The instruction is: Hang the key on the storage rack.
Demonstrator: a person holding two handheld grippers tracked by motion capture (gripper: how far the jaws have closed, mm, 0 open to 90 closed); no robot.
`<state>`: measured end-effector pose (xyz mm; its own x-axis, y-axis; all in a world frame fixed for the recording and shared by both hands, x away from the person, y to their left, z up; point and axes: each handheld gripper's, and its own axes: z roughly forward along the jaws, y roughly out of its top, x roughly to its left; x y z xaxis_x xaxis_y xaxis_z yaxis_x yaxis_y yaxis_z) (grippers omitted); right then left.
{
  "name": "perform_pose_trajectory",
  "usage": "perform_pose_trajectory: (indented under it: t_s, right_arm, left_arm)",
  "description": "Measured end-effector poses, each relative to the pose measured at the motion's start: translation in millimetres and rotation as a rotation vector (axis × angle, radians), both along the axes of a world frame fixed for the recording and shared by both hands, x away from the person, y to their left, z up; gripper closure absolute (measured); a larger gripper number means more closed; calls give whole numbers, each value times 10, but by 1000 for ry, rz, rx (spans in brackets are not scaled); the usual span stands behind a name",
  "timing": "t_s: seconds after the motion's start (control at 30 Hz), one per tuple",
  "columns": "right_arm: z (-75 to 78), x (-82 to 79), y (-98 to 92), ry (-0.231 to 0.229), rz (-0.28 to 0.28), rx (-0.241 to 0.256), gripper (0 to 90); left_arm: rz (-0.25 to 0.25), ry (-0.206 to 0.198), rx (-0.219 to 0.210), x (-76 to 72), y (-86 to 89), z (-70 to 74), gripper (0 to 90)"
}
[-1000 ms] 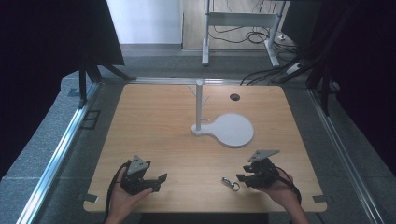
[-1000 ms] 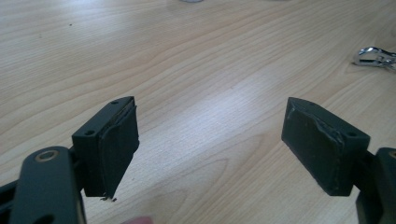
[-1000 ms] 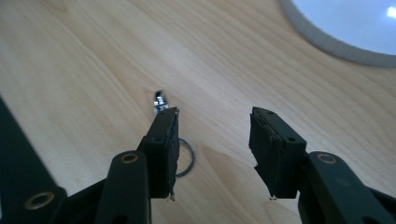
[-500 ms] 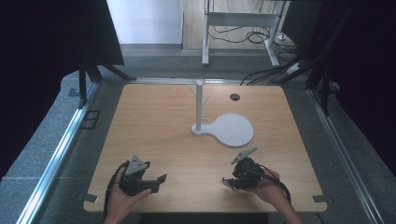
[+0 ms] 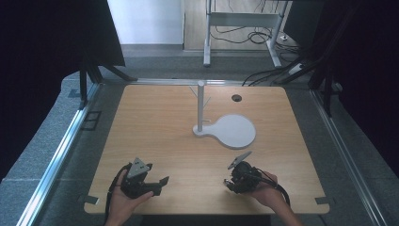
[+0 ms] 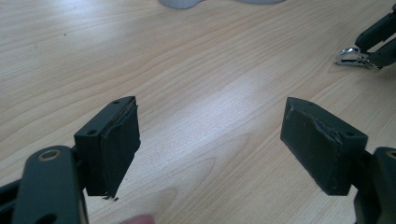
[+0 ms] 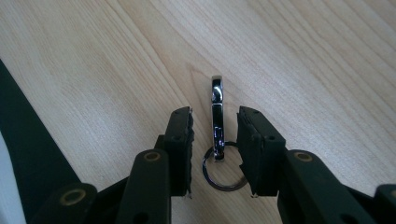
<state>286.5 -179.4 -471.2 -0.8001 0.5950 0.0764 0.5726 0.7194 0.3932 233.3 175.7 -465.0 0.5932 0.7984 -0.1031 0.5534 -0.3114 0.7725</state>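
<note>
A chrome snap clip on a key ring (image 7: 216, 122) lies flat on the wooden table (image 5: 155, 127). My right gripper (image 7: 215, 140) points down at it, one jaw on each side of the clip, with a small gap on both sides, so it is open. In the high view the right gripper (image 5: 229, 181) sits near the table's front right, held by a hand. My left gripper (image 5: 163, 181) is at the front left, jaws wide open over bare wood (image 6: 210, 140). The left gripper view shows the clip (image 6: 351, 57) far off at the right gripper's tips.
A white stand (image 5: 201, 106) with short side pegs rises from a round white base (image 5: 233, 132) in the middle of the table. A dark grommet hole (image 5: 236, 98) lies at the back. Metal rails run along the table's left and right sides.
The right gripper has moved left and tipped down over the clip, so its jaws now straddle it. The left gripper has barely shifted.
</note>
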Motion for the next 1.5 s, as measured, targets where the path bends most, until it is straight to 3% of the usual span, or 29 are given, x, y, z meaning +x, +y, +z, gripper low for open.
perform_pose_trajectory:
  t_s: [0.3,0.67,0.77,1.03,1.5]
  right_arm:
    - [-67,31,55,13,8,-49,708]
    - [-88,14,82,16,20,-84,795]
    - [-86,-11,103,9,33,-95,835]
    - [-74,-85,182,-31,65,-156,842]
    - [-73,-71,146,-34,57,-153,845]
  left_arm:
    - [-4,-26,-2,-20,-17,16,209]
    - [-8,-18,5,-15,-41,-12,210]
    - [-11,-20,8,-13,-44,-14,210]
    - [-10,-23,22,-16,-65,-24,210]
    - [-5,-18,27,-3,-53,-46,211]
